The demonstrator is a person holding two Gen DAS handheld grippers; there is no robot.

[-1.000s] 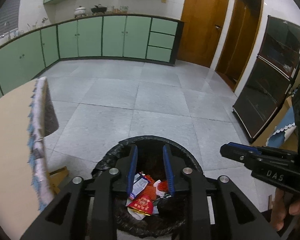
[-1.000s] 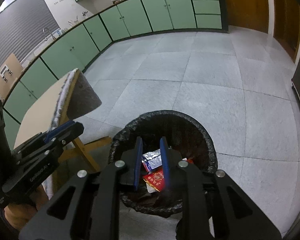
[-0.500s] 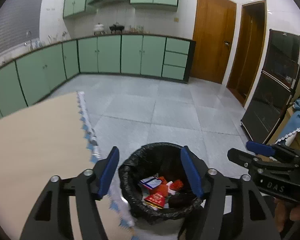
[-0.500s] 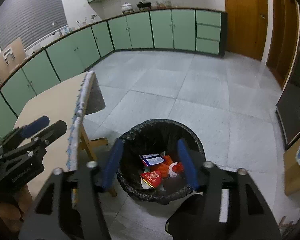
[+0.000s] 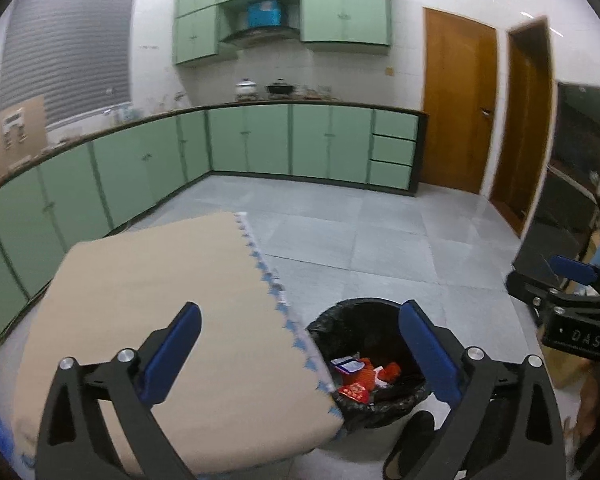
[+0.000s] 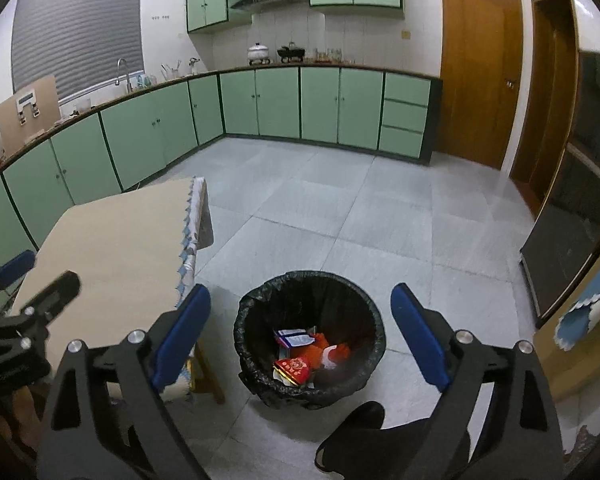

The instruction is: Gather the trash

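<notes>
The trash bin (image 6: 310, 336), lined with a black bag, stands on the grey tiled floor (image 6: 340, 208) just beside the corner of the table (image 6: 112, 240). Inside it lies the trash (image 6: 304, 354): a red packet, orange and red wrappers, and a white and blue paper. In the left wrist view the same bin (image 5: 366, 360) is partly hidden behind the table edge (image 5: 284, 312), which has a blue zigzag trim.

The right gripper (image 6: 300, 336) is above the bin, and its jaws have just been opening; they now stand wide apart with nothing between the 2 blue pads. The left gripper (image 5: 298, 354) is over the table corner and the bin rim. Its jaws have also just been opening; they are spread very wide and hold nothing.

A dark shoe (image 6: 354, 440) of the person is on the floor near the bin. Further away are green cabinets (image 6: 284, 104) along the wall and 2 brown doors (image 6: 480, 68).
</notes>
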